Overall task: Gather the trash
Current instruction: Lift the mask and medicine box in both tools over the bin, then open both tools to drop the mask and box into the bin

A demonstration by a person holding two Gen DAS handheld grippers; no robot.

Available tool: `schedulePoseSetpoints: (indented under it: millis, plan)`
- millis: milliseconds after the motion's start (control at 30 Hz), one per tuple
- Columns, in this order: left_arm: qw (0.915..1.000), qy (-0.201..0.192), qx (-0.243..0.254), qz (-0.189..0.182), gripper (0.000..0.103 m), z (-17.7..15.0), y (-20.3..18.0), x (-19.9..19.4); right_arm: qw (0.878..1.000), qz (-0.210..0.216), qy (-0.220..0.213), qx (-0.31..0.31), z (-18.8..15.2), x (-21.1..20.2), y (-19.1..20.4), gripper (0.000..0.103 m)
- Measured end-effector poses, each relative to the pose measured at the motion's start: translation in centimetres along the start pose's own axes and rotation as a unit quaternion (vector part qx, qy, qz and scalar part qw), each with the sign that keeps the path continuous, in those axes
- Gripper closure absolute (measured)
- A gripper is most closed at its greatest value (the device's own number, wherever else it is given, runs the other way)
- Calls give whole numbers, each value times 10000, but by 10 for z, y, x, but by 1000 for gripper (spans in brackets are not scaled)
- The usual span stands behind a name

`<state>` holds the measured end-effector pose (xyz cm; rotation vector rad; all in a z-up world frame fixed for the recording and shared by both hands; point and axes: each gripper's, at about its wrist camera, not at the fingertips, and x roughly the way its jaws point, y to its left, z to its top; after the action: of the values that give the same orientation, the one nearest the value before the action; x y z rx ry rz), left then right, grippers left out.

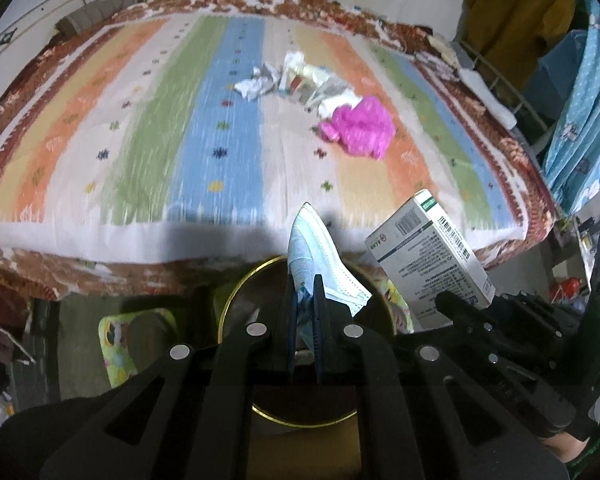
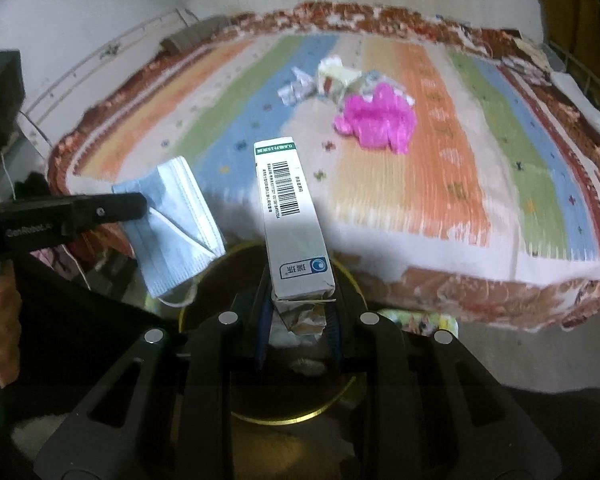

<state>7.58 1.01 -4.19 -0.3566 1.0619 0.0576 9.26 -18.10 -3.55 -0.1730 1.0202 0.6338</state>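
Gold-rimmed bin point(image 2: 342, 396) sits right under both tools; some crumpled scraps seem to be inside, hard to tell. Left hand-held gripper point(image 1: 305, 300) is pinched on one blue face mask point(image 1: 314, 248), right hand-held gripper point(image 2: 300, 312) clamps one white carton point(image 2: 292, 208). Ahead on the bed point(image 1: 100, 128): one pink bag point(image 1: 360, 126) beside a wrapper pile point(image 1: 300, 78).

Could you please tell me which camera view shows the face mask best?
The right wrist view: the mask hangs there broadside, pleats and ear loop visible, pinched by the left gripper. The left wrist view shows it only edge-on between that gripper's fingers, partly hidden.
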Motion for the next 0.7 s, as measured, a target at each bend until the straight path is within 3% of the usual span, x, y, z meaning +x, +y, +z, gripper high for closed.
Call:
schedulePoseSetpoints:
  millis: [200,433,500,533,567,700]
  plan:
    - [9993,337,-96,104,97,-4,4,16,9980,-12,595,195,-8,22,-5,81]
    - [9990,424,-102,114,96,-4,4,21,9968,-32,763,246,-10,29,-6,80]
    - [9988,452,-184,11,83,-4,6,22,9964,-13,790,302,-9,30,-7,79]
    - [9986,469,-253,-46,70,-3,7,22,9961,11,810,351,-9,30,-9,77]
    - [9986,448,-293,-53,65,-3,8,22,9957,57,828,413,-9,30,-11,70]
    - [9987,374,-348,-91,60,-2,9,19,9955,194,807,453,-8,29,-10,60]
